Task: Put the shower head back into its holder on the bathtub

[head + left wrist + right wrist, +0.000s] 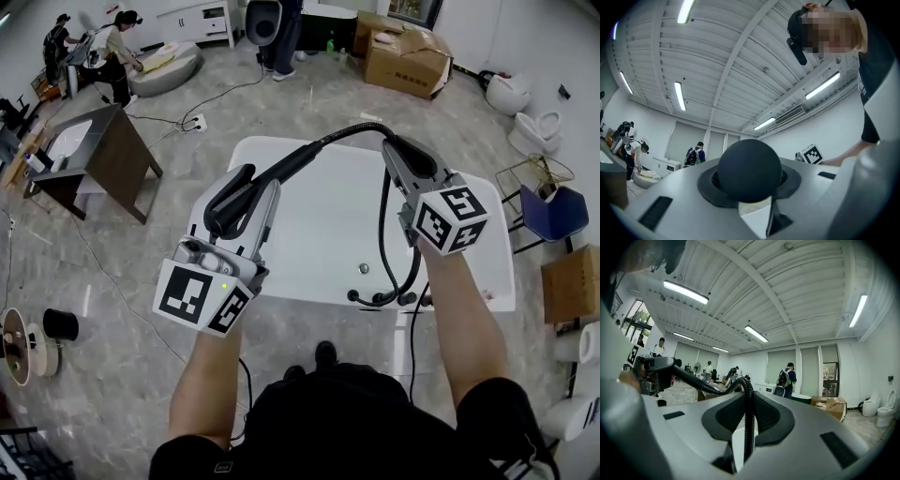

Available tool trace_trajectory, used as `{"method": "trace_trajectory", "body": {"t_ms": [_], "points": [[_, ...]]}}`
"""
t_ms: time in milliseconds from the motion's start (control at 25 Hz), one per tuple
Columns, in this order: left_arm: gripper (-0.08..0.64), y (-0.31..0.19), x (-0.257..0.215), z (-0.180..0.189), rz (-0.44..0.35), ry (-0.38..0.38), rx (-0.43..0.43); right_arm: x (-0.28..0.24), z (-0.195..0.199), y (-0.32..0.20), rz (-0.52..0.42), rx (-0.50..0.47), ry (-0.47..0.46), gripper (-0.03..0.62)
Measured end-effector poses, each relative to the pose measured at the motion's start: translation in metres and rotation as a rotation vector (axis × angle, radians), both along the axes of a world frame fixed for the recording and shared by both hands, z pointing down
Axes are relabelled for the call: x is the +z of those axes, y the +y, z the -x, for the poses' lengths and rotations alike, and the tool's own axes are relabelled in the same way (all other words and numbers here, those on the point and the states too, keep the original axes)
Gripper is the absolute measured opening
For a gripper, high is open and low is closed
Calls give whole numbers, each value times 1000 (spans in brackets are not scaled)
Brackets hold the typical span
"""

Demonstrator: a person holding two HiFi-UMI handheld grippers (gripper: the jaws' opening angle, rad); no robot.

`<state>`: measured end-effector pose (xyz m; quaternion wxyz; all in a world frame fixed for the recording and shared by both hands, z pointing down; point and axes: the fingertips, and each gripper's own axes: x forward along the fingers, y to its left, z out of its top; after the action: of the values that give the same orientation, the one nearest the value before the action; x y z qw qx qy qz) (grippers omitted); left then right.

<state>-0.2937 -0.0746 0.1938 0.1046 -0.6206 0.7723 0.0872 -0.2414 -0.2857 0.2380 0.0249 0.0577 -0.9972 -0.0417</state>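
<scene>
Left gripper (239, 202): my jaws pinch the black shower head (749, 169); its rounded end fills the gap between them in the left gripper view.
Right gripper (396, 155): my jaws are clamped on the black ribbed hose (749, 423), which runs up through the narrow gap between them.
Shower head: in the air over the left end of the white bathtub (309, 225), touching no part of the tub, its handle slanting towards the far rim.
Hose: it arcs from the handle across to my right gripper above the far rim, then hangs down to a loop at the near rim, towards the right corner.
Holder: there are dark fittings at the near rim where the hose ends, but I cannot tell which of them is the holder.
Bathtub: it stands on the grey floor directly in front of me.
Around it: cardboard boxes (405, 58) sit beyond the far right corner and toilets (534, 131) stand off to the right.
</scene>
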Motion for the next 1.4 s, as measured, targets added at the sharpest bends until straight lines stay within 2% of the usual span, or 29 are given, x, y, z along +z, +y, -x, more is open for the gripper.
{"method": "trace_trajectory", "body": {"t_ms": [200, 560, 920, 1160, 1400], "points": [[140, 27, -9, -2, -19, -23, -21, -13, 5, 25, -15, -25, -16, 66], [140, 84, -1, 8, -8, -7, -77, -1, 24, 83, 5, -77, 9, 66], [138, 134, 1, 16, -2, -2, -150, 11, 35, 141, 31, -172, 16, 66], [137, 132, 14, 5, 18, 20, -114, 64, 12, 134, 85, -129, 95, 66], [137, 104, 26, -7, 51, 33, -45, 112, -21, 113, 140, -58, 170, 64]]}}
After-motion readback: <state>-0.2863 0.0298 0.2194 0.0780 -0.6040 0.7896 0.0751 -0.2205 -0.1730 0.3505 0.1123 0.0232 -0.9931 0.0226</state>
